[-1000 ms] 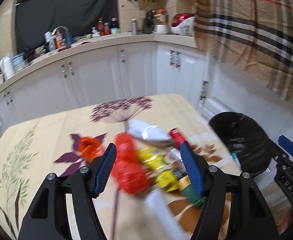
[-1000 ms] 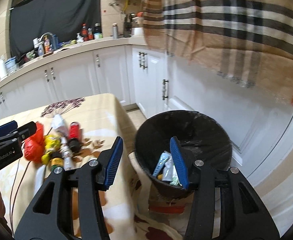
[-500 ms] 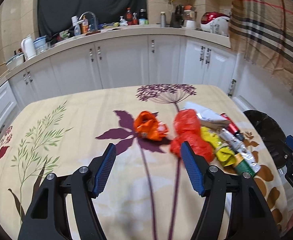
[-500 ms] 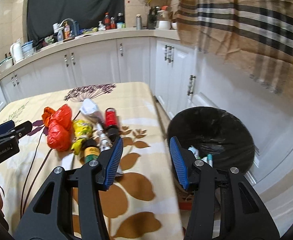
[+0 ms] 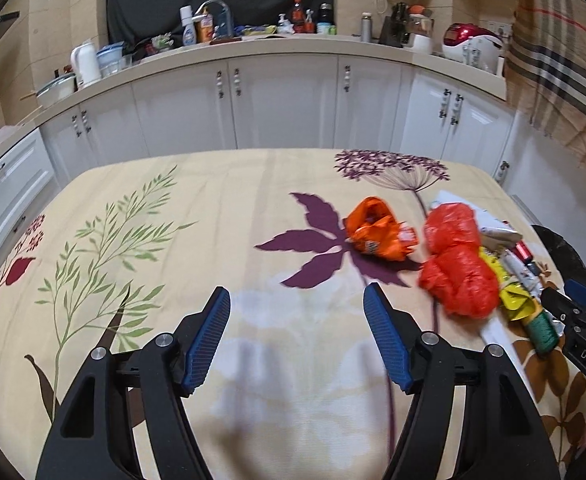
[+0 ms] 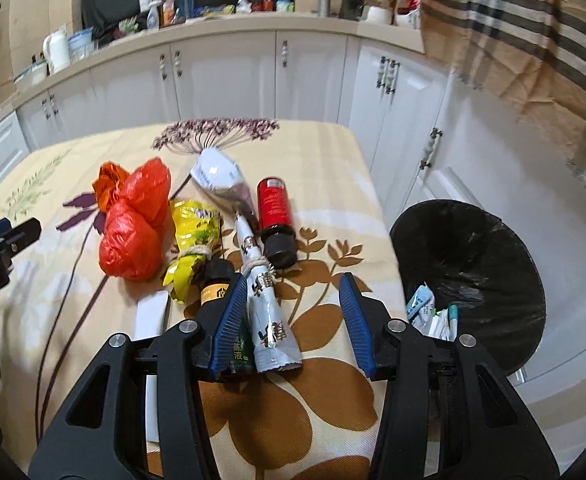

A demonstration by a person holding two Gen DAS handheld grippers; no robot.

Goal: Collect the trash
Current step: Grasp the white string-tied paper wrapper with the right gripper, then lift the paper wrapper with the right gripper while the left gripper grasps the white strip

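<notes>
Black bin (image 6: 493, 248) just beside tablecloth edge (image 6: 377, 200), trash (image 6: 133, 220) nearby.

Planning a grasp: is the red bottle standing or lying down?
Lying down: the red bottle rests on its side on the tablecloth, black cap toward the camera.

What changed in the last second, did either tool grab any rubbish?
No. The right tool swung from over the black bin back to the table's trash, closing slightly around the silver wrapper without gripping. The left tool drifted off the pile, empty. The trash stayed put.

White cabinets (image 5: 285, 104) under a cluttered counter (image 5: 253, 46); plaid cloth (image 6: 533, 40) hangs.
</notes>
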